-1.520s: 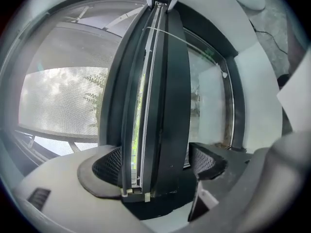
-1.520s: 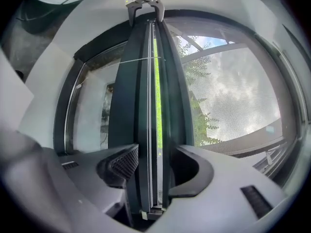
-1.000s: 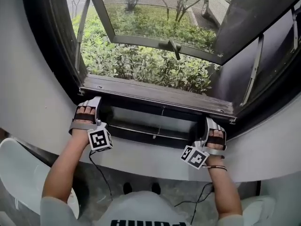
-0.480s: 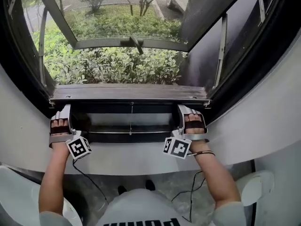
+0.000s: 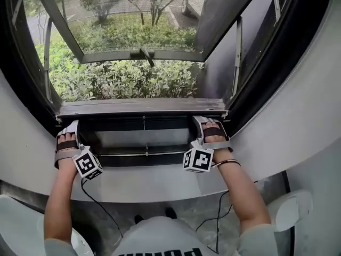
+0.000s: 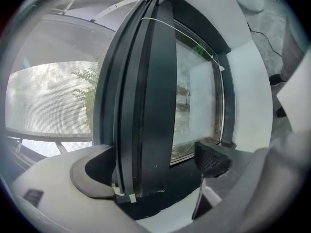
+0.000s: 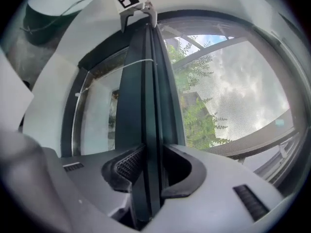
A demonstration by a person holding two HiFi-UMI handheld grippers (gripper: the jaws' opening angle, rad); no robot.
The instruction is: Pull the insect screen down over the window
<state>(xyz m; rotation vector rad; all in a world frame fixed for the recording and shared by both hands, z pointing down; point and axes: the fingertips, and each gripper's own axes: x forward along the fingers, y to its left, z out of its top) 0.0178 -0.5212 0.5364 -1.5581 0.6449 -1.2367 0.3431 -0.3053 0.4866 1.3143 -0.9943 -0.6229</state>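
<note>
The insect screen's dark bottom bar lies across the window opening, low over the inner frame. My left gripper is at the bar's left end and my right gripper near its right end. In the left gripper view the bar runs between the wide jaws of the left gripper, whose ribbed pad stands clear of it. In the right gripper view the jaws of the right gripper are closing on the bar, with both pads against its sides. Screen mesh shows beyond.
The glass sash is swung outward with its handle hanging down, and shrubs lie below it. A thin pull cord hangs from the bar's middle. A white curved sill runs under the frame. Cables trail from both grippers.
The head view has swung, so the window now sits square in frame. Both grippers stay at the bar's two ends, and the right one has drawn in slightly towards the middle.
</note>
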